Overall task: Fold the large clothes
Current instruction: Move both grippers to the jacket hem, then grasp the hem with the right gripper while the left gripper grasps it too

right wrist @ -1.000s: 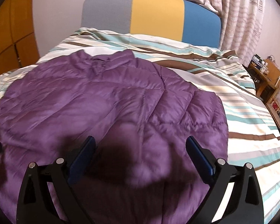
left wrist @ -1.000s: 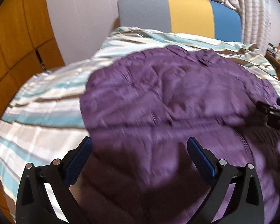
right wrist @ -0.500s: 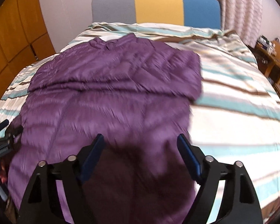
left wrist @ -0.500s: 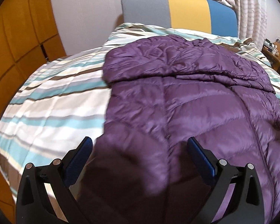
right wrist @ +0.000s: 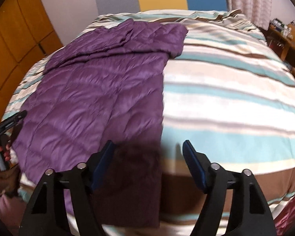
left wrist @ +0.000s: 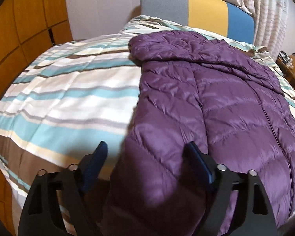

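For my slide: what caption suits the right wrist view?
Right gripper closing over purple jacket's near corner on striped bed.

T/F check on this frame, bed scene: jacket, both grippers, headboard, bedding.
1. The purple jacket lies on the striped duvet. True.
2. The left gripper is clamped shut on a sleeve. False: its jaws are closing with the jacket's near left edge between them, not yet pinched.
3. The right gripper straddles the jacket's near right edge. True; its jaws are closing too.
4. The headboard is plain white. False: it has grey, yellow and blue panels.
5. The jacket hangs on a hanger. False: it lies spread on the bed.
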`<state>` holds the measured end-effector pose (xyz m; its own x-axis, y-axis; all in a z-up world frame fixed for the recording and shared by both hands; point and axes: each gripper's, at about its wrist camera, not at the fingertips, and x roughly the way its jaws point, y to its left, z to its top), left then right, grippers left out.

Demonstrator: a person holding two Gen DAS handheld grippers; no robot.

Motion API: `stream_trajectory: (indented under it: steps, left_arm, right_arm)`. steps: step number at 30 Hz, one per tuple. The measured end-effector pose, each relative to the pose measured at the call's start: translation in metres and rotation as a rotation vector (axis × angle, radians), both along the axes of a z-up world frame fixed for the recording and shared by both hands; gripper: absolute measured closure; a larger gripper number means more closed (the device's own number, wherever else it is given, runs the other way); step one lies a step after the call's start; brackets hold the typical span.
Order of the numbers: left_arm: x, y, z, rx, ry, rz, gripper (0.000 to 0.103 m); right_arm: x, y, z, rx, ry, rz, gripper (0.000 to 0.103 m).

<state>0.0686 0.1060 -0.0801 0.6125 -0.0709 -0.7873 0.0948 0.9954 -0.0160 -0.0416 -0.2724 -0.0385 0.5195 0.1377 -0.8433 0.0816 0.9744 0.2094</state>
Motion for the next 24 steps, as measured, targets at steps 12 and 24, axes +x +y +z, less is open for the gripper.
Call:
stream_trajectory:
  steps: [12, 24]
  left_arm:
    - [-0.022, 0.013, -0.005, -0.092, 0.040, -0.029, 0.034]
    - [-0.038, -0.015, 0.008, -0.083, 0.001, -0.142, 0.093]
  right_arm:
    - [-0.028, 0.009, -0.017, 0.090, 0.047, 0.095, 0.040]
    - [-0.015, 0.016, -0.010, 0.199, -0.023, 0.137, 0.091]
